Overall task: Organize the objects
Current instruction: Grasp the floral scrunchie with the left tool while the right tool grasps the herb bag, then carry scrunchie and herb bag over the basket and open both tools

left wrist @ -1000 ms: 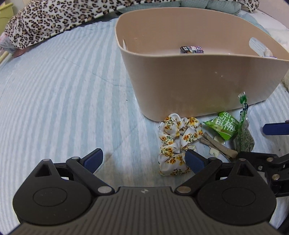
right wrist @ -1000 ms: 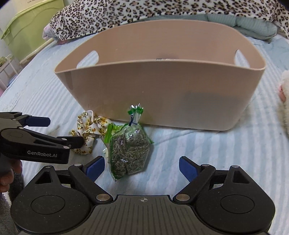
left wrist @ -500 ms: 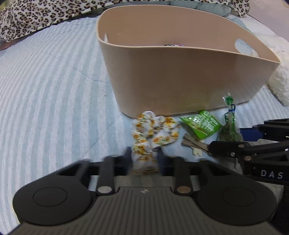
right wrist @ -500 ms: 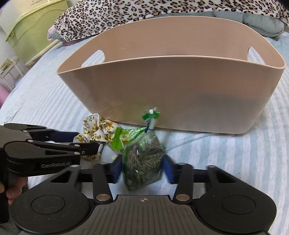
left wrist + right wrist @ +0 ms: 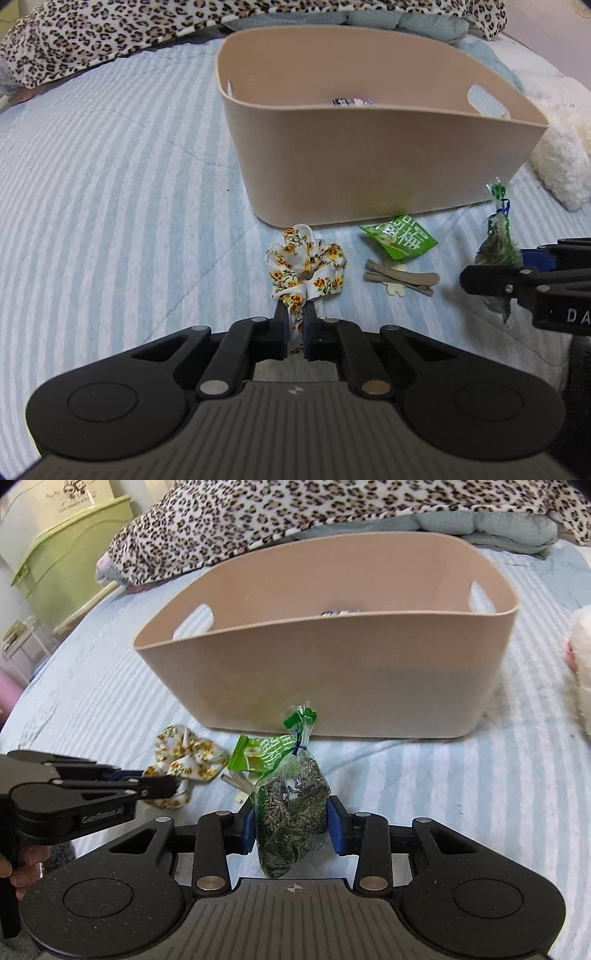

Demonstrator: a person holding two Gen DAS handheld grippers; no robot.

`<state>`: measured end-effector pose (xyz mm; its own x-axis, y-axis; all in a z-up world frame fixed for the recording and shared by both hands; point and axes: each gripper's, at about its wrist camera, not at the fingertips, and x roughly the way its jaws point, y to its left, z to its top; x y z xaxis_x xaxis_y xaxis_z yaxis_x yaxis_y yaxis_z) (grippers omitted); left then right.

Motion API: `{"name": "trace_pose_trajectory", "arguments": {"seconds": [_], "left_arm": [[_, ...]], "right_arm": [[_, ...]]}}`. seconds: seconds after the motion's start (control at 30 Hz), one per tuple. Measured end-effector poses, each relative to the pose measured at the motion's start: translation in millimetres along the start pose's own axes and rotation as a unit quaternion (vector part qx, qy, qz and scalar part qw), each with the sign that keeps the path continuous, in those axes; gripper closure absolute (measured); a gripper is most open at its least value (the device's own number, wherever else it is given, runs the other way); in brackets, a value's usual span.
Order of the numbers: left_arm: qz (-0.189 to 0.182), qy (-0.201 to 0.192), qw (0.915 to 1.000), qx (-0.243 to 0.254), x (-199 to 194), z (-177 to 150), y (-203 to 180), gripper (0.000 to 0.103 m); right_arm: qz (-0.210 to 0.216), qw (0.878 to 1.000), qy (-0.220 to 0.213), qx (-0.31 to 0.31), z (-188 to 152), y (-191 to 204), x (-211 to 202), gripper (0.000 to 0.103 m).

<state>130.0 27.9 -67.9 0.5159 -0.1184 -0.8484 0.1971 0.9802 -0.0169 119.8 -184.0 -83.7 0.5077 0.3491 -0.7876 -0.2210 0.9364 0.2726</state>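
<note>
Your left gripper (image 5: pixel 294 326) is closed down tight on the near edge of the floral scrunchie (image 5: pixel 306 266), with only a thin fold of fabric between its jaws. The rest of the scrunchie spreads out ahead of the fingers on the striped blue bedspread (image 5: pixel 110 206), just in front of the near wall of the beige basket (image 5: pixel 388 162).

Your right gripper (image 5: pixel 291 825) is clamped on the clear bag of dried seeds (image 5: pixel 291 812). Its blue pads (image 5: pixel 335 827) press the bag from both sides, and the bag stands upright between them with its tied green top pointing toward the basket. In the left wrist view the same bag shows at the far right, held by the right gripper's fingers.

Between the two held items, the green snack packet (image 5: pixel 400 236) lies on the bedspread close to the basket's base. Just nearer than it lie the tan hair clips (image 5: pixel 400 277), resting on a small pale shape.

Inside the basket you can see a small patterned box (image 5: pixel 352 101) on the floor near the far wall. A leopard-print blanket (image 5: pixel 110 26) lies across the far side of the bed, and a white fluffy item (image 5: pixel 561 147) sits to the right of the basket. In the right wrist view a green storage bin (image 5: pixel 70 561) stands at the far left, off the bed.
</note>
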Motion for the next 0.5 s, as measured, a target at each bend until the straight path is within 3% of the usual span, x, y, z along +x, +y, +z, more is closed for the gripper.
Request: {"name": "trace_pose_trajectory", "arguments": {"seconds": [0.27,0.5], "left_arm": [[0.013,-0.052,0.9986,0.004,-37,10,-6,0.095],[0.011,-0.104,0.9945,0.005,-66,36,-13,0.095]], "right_arm": [[-0.017,0.998,-0.046,-0.031,6,1,-37,0.068],[-0.023,0.993,-0.106,-0.037,35,-4,-68,0.068]]}}
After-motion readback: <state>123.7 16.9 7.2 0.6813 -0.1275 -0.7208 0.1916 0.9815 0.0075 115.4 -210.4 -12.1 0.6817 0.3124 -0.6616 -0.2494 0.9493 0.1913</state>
